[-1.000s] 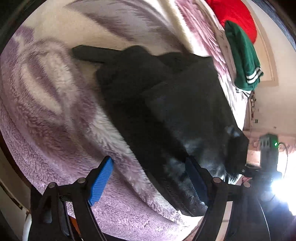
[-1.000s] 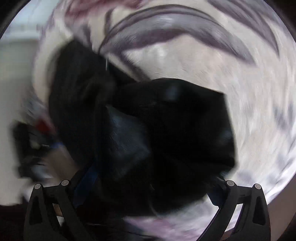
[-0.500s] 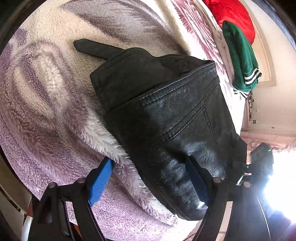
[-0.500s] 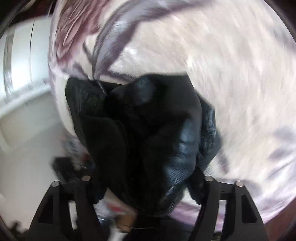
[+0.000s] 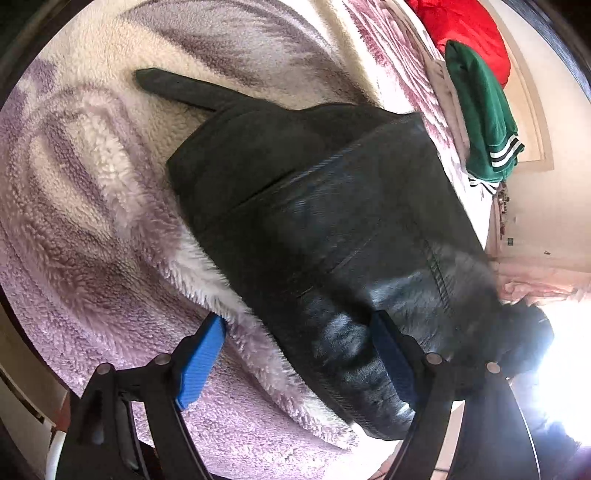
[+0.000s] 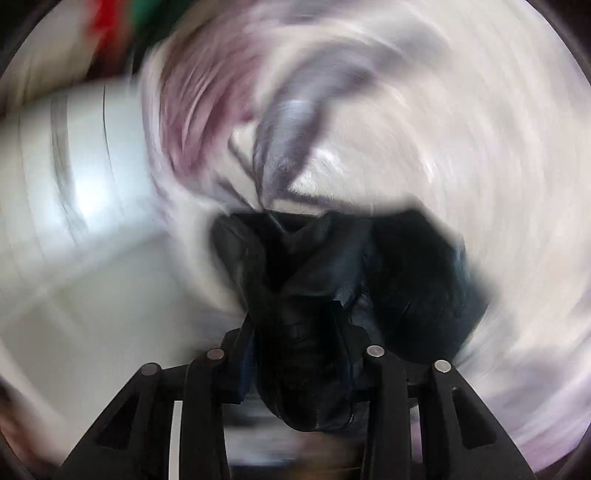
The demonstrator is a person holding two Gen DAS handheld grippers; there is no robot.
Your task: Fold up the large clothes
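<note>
A fleecy lilac-and-cream blanket (image 5: pixel 92 206) covers the bed, with a black leather jacket (image 5: pixel 332 229) lying folded on it. Bare blanket spreads beside the jacket's near folded edge, where the left gripper (image 5: pixel 295 354) hangs with jaws apart, one blue pad over fleece, the other over leather. Beyond the jacket's far edge lie a green garment (image 5: pixel 484 114) and a red garment (image 5: pixel 465 29). The right gripper (image 6: pixel 295 354) has its jaws clamped on a bunch of the jacket (image 6: pixel 314 295); surroundings blur

L gripper (image 5: pixel 299 354) has its jaws spread wide. R gripper (image 6: pixel 295 354) has jaws drawn close, clamped on black fabric (image 6: pixel 306 369).
</note>
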